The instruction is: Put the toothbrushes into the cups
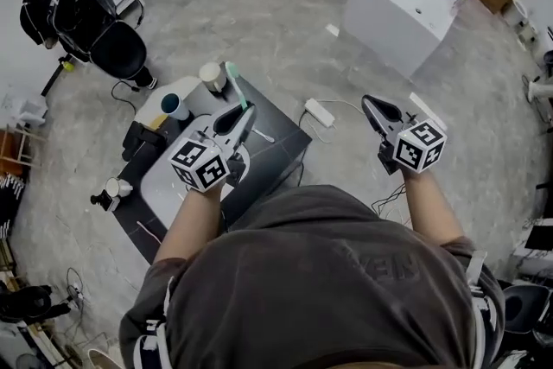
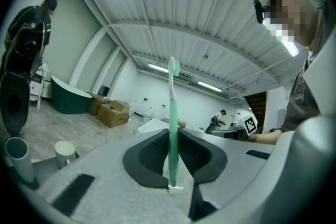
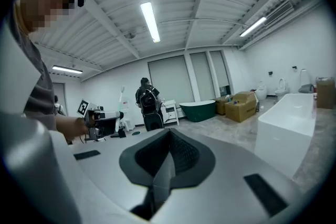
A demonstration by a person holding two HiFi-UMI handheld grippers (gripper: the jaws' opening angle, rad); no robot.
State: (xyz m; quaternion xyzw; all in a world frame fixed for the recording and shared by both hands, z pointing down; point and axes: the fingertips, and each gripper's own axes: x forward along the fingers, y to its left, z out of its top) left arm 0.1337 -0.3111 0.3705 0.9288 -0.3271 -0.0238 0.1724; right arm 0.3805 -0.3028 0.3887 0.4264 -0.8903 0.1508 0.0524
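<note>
Green toothbrush (image 1: 233, 86), clamped by its handle in the left tongs (image 1: 244, 112), sits left of centre in the head view, just beside a white cup (image 1: 212, 75) and near a blue cup (image 1: 175, 106) on the dark bench (image 1: 281, 153). The right tongs (image 1: 371, 104), at right off the bench, are pressed together on nothing. The brush appears to be in transit; next it needs aligning over a cup's mouth and lowering in.

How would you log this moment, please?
left tongs: shut on green toothbrush | right tongs: shut, empty | cream cup, blue cup: no brush
</note>
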